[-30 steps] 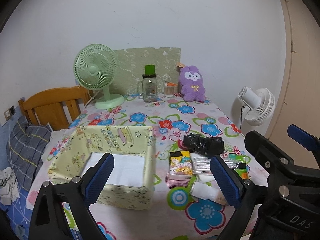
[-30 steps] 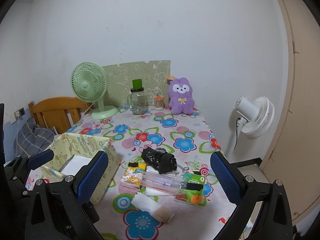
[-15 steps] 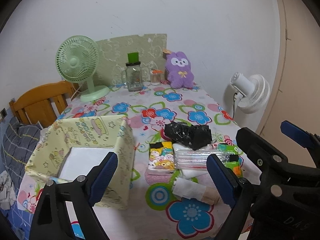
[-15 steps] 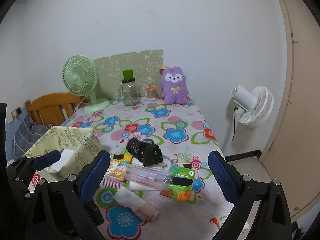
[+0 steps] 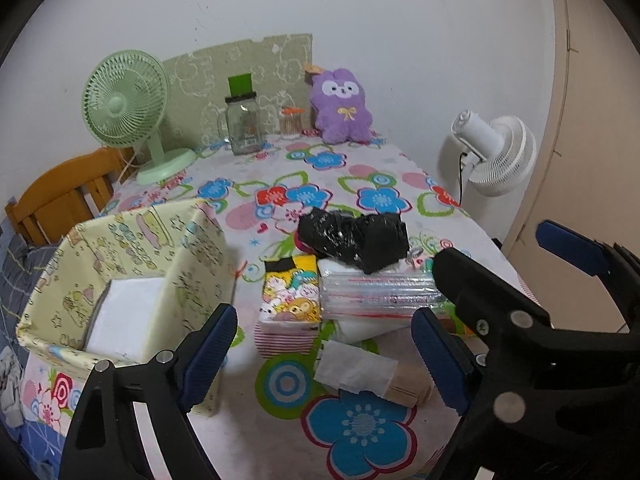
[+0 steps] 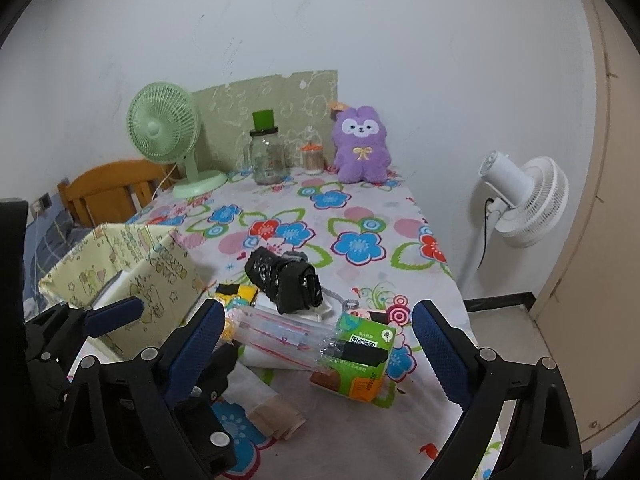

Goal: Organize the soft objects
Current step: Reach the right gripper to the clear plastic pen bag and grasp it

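Both of my tools have moved closer to the pile, left tool (image 5: 324,350) and right tool (image 6: 316,344) wide open and empty, black bundle (image 5: 354,240) atop packets beside the yellow box (image 5: 132,280).

Mid-frame in your left view, a crumpled black plastic bag (image 5: 354,240) sits on top of a clear plastic packet (image 5: 376,294) with red stripes, which lies flat across a white pack. Touching its left end you have a cartoon-print tissue pack (image 5: 290,294). Lower down lies a white and tan paper packet (image 5: 372,374). At left stands the open yellow cloth box (image 5: 120,240), white inside.
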Available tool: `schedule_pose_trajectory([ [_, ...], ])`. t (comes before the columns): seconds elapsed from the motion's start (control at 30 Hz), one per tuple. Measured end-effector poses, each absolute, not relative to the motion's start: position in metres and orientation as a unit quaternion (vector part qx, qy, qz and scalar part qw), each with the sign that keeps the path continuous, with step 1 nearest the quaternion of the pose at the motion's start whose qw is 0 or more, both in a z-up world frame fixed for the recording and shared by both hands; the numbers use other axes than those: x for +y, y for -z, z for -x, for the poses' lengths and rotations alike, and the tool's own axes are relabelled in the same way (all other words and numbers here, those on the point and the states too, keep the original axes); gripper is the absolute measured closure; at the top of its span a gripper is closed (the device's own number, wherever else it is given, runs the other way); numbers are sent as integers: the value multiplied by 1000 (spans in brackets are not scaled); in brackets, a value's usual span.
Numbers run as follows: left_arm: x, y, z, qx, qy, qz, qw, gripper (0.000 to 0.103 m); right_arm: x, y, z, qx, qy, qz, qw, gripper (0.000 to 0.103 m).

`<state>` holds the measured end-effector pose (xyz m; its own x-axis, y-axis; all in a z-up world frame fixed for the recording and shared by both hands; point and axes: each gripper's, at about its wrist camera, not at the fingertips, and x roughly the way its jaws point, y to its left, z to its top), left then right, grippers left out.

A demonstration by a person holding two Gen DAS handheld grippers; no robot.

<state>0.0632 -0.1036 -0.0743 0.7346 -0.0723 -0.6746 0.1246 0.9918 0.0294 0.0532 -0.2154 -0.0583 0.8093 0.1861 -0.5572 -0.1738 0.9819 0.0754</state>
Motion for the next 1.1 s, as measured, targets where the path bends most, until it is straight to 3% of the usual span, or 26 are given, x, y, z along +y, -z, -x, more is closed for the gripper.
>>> schedule_pose_trajectory([
  [0.07,-107,80,-66,368,54,-39,927,13,-214,62,-57,301,-107,-2,948,14],
  [0.7,-109,120,-91,431,55,-30,900,14,-186,105,-106,353,-182,64,916,20],
  [0.97,-107,133,-99,450,49,-32,891,14,-178,127,-124,393,-219,58,891,44],
  [1.1,-108,136,-100,456,53,-31,888,14,-177,133,-126,405,-224,55,885,48],
])
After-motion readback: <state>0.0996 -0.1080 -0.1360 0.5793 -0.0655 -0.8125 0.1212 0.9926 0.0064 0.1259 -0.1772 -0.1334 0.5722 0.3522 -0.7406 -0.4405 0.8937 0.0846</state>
